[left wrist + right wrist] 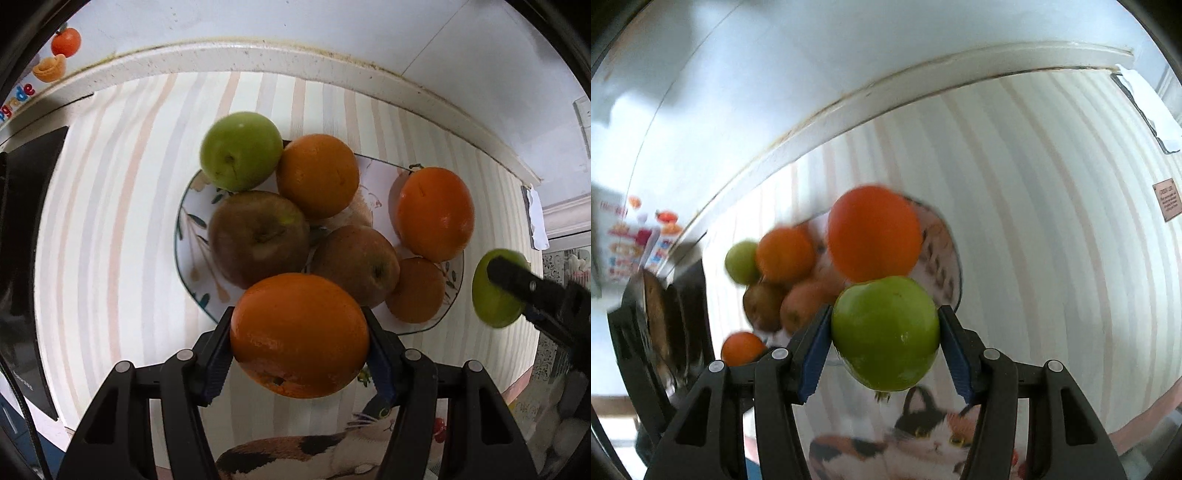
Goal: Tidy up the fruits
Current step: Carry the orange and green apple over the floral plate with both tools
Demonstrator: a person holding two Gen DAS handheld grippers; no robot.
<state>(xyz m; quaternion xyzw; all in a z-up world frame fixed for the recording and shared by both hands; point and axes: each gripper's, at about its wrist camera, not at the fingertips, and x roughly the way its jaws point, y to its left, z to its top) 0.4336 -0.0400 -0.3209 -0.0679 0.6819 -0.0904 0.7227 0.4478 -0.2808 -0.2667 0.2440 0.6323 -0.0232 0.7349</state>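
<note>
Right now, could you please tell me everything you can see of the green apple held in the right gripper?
The green apple is round, smooth and glossy yellow-green, with a few tiny dark specks and a small highlight low on its skin. It is clamped between the blue-padded fingers of the right gripper, one pad on each side. A dried brown nub pokes out underneath, so one end faces down. It hangs above the striped tablecloth, just short of the plate of fruit, touching nothing but the pads. From the left wrist it shows right of the plate.

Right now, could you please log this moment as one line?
left tongs: shut on orange | right tongs: shut on green apple | plate: six fruits
</note>
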